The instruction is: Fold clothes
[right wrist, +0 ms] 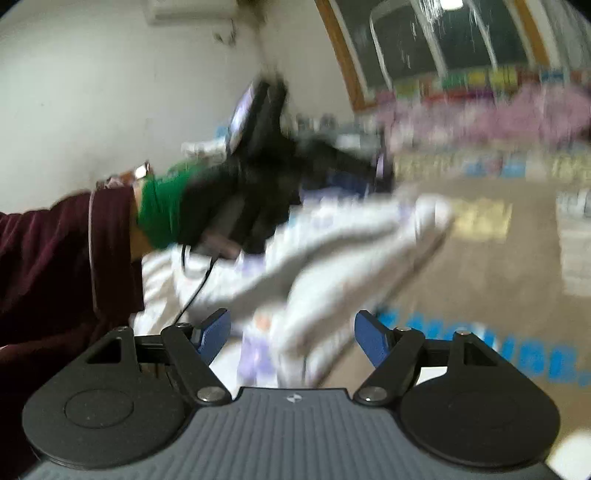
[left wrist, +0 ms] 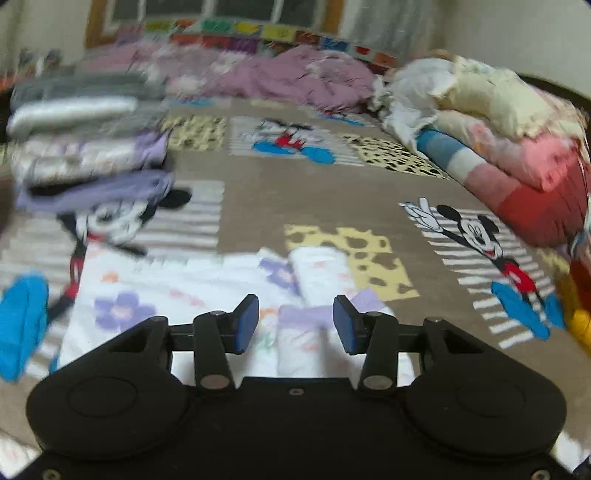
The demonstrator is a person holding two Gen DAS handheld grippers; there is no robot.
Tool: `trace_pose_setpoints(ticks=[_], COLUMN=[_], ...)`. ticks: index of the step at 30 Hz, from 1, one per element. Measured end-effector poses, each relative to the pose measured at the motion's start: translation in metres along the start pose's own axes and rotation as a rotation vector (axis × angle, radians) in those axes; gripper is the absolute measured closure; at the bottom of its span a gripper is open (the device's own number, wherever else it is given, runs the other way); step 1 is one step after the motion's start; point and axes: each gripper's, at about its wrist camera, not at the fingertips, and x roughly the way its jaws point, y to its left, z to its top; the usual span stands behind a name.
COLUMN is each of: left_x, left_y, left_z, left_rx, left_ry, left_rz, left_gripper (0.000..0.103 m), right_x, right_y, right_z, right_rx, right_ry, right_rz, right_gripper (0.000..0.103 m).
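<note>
While the bed point(left wrist: 317, 192) with its cartoon-mouse sheet serves as the folding surface, a finished stack of folded clothes point(left wrist: 88, 147) sits far left and an unfolded heap point(left wrist: 498, 129) waits right. Between them the white floral garment point(left wrist: 177, 291) lies partly folded, both left tongs point(left wrist: 295, 323) and right tongs point(right wrist: 291, 338) spread above it, gripping nothing.

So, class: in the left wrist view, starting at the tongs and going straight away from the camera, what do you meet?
Left tongs → white floral garment → yellow spotted patch → Minnie Mouse print → purple bedding → window frame.
</note>
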Motion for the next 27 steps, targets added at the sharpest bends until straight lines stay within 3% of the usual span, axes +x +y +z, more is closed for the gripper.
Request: trace_pose_setpoints(ticks=[2,4,5,6,8,10,12,13,15,16,18,19,24,27], left_x=[0.006,0.006,0.006,0.006,0.004,-0.002,0.005,0.009,0.002,-0.002,-0.016,-0.016,0.017,0.051], left_y=[0.007,0.011,0.012,0.014,0.018,0.019,0.015,0.013,0.008,0.004,-0.009,-0.015,-0.06,-0.065], left_z=[-0.005,-0.011,-0.014,-0.017,-0.023,-0.024,-0.025,-0.025,-0.021,-0.019,-0.014,-0.011,-0.009,-0.016], left_rx=[-0.037,-0.063,-0.077,-0.09,-0.117,-0.11,-0.063,-0.031,0.042,0.08,0.164,0.184,0.391,0.453], left_ry=[0.041,0.039,0.038,0.036,0.022,-0.017,0.01,0.024,0.003,-0.014,-0.075,-0.068,0.041,0.105], left_rz=[-0.022,-0.048,-0.062,-0.075,-0.101,-0.107,-0.099,-0.087,-0.016,0.011,0.004,-0.033,-0.087,-0.017], left_gripper=[0.06,0.064,0.089,0.095,0.096,0.096,0.094,0.091,0.07,0.069,0.069,0.069,0.082,0.083], right_x=[0.011,0.035,0.048,0.062,0.08,0.087,0.088,0.088,0.088,0.086,0.085,0.083,0.082,0.082], right_y=[0.017,0.029,0.032,0.032,0.03,0.031,0.02,0.015,0.003,0.002,0.001,0.005,0.005,0.006], right_z=[0.005,0.007,0.005,0.003,-0.002,-0.002,0.002,0.005,0.004,0.004,0.003,0.001,-0.005,-0.005], right_rx=[-0.087,-0.187,-0.21,-0.218,-0.232,-0.234,-0.162,-0.127,-0.061,-0.051,-0.042,-0.049,-0.046,-0.047], right_ry=[-0.048,-0.038,-0.011,0.038,0.114,0.143,0.137,0.135,0.138,0.131,0.121,0.12,0.112,0.113], right_rz=[-0.016,-0.053,-0.071,-0.086,-0.095,-0.098,-0.075,-0.063,-0.044,-0.041,-0.038,-0.038,-0.03,-0.028], right_gripper=[0.029,0.029,0.029,0.029,0.028,0.028,0.027,0.027,0.027,0.027,0.027,0.027,0.026,0.024])
